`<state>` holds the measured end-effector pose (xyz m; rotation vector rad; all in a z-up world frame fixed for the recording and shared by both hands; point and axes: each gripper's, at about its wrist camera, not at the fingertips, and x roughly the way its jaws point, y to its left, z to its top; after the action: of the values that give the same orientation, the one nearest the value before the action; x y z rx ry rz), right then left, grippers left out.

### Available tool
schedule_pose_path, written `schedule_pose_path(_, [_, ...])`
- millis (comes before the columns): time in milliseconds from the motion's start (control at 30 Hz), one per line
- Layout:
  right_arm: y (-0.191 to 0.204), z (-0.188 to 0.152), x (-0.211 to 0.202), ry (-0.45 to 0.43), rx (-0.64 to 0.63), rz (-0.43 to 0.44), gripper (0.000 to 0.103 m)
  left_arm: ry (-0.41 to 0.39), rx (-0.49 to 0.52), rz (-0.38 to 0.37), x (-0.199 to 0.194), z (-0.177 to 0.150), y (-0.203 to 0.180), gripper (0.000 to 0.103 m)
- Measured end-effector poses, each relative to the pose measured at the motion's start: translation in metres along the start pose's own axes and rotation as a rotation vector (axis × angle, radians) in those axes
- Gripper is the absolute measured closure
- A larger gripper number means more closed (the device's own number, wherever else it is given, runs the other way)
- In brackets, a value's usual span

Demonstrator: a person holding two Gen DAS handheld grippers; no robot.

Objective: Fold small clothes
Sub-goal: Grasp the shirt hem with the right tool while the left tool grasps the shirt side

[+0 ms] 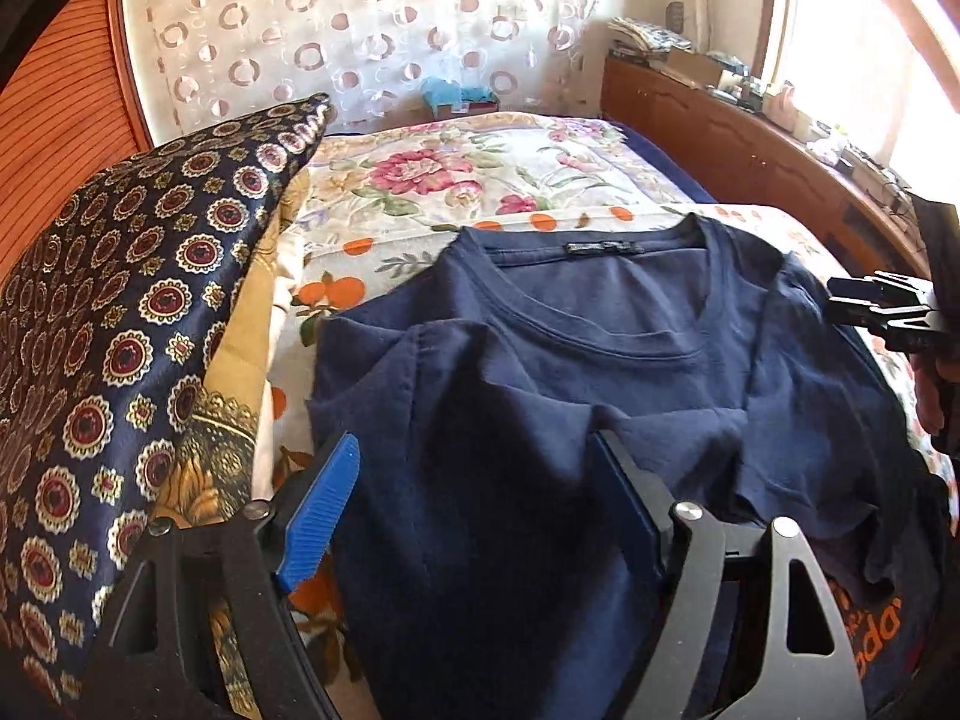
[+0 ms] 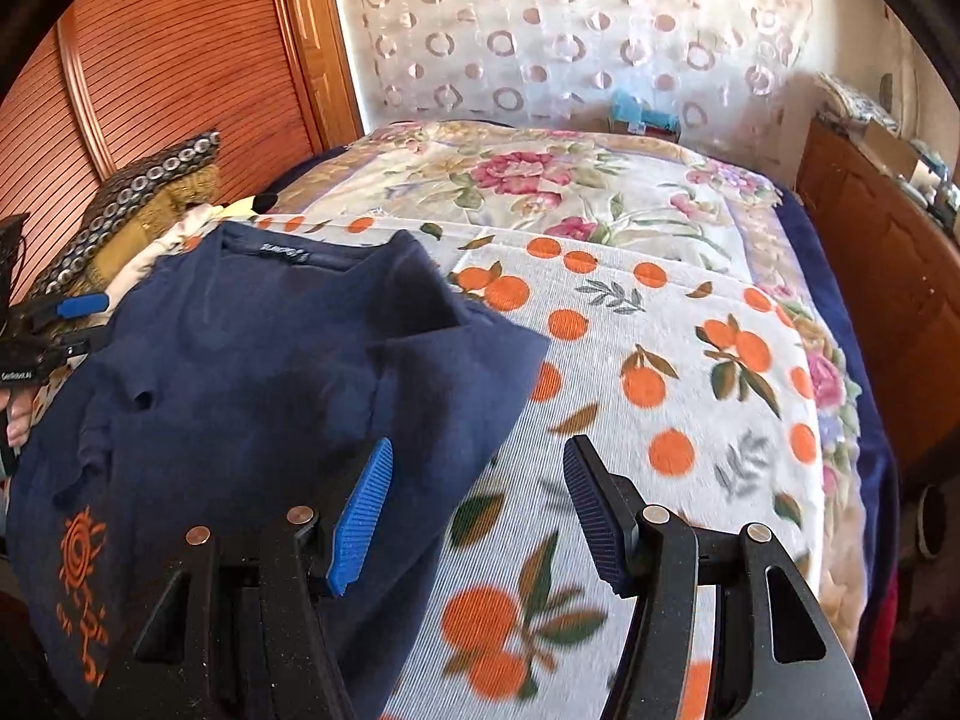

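Your left gripper point(image 1: 474, 504) hangs over the navy T-shirt point(image 1: 600, 372) with its jaws spread wide; cloth shows between the blue pads, but neither pad presses on it. Your right gripper point(image 2: 477, 516) is likewise parted, gripping nothing, poised over the orange-print cover point(image 2: 660, 360) just beside the shirt's right edge, its left pad above the navy cloth.

You have the T-shirt lying on the bed, front up, collar and neck label toward the far end. Both sleeves are turned in over the chest, and an orange print shows on the cloth near the edge closest to you. In the right wrist view the shirt sits at the left part of the cover, well apart from the floral blanket point(image 2: 540, 174) farther up the bed.

Your patterned pillow point(image 1: 120, 312) leans at the shirt's left. A wooden cabinet point(image 1: 750, 138) runs along the right side of the bed, and a sheer circle-patterned curtain point(image 1: 360, 30) hangs behind.
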<state>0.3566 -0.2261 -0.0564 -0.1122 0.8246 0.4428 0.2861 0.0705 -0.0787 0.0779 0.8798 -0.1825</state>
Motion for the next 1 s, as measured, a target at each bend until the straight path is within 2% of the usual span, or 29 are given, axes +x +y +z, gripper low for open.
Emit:
schedule_pose_path(133, [-0.004, 0.008, 0.017, 0.009, -0.008, 0.003, 0.041, 0.026, 0.007, 0.036, 0.011, 0.001, 0.002, 0.025])
schedule_pose_path(333, [0.005, 0.010, 0.018, -0.005, -0.041, 0.006, 0.042, 0.029, 0.001, 0.048, 0.016, -0.004, 0.003, 0.025])
schedule_pose_path(367, [0.007, 0.010, 0.018, -0.006, -0.049, 0.010, 0.045, 0.028, 0.001, 0.050, 0.016, -0.005, 0.003, 0.025])
schedule_pose_path(400, [0.010, 0.010, 0.019, -0.008, -0.062, 0.021, 0.054, 0.027, 0.001, 0.051, 0.016, -0.005, 0.003, 0.025])
schedule_pose_path(433, [0.013, 0.010, 0.019, -0.007, -0.074, 0.037, 0.059, 0.027, 0.002, 0.053, 0.017, -0.006, 0.003, 0.025])
schedule_pose_path(500, [0.016, 0.010, 0.020, 0.002, -0.094, 0.062, 0.081, 0.028, -0.001, 0.054, 0.016, -0.006, 0.003, 0.025])
schedule_pose_path(600, [0.028, 0.008, 0.018, 0.018, -0.173, 0.029, 0.093, 0.025, -0.005, 0.052, 0.016, -0.005, 0.003, 0.025])
schedule_pose_path(767, [0.020, 0.005, 0.013, 0.021, -0.165, 0.007, 0.094, 0.002, -0.025, 0.015, 0.005, 0.000, 0.004, 0.025])
schedule_pose_path(900, [0.013, 0.002, 0.013, 0.008, -0.122, 0.040, 0.094, -0.019, 0.000, 0.011, -0.006, 0.012, -0.002, 0.025])
schedule_pose_path(1000, [0.015, 0.002, 0.014, -0.003, -0.117, 0.044, 0.094, 0.001, 0.039, 0.057, -0.004, 0.021, -0.006, 0.040])
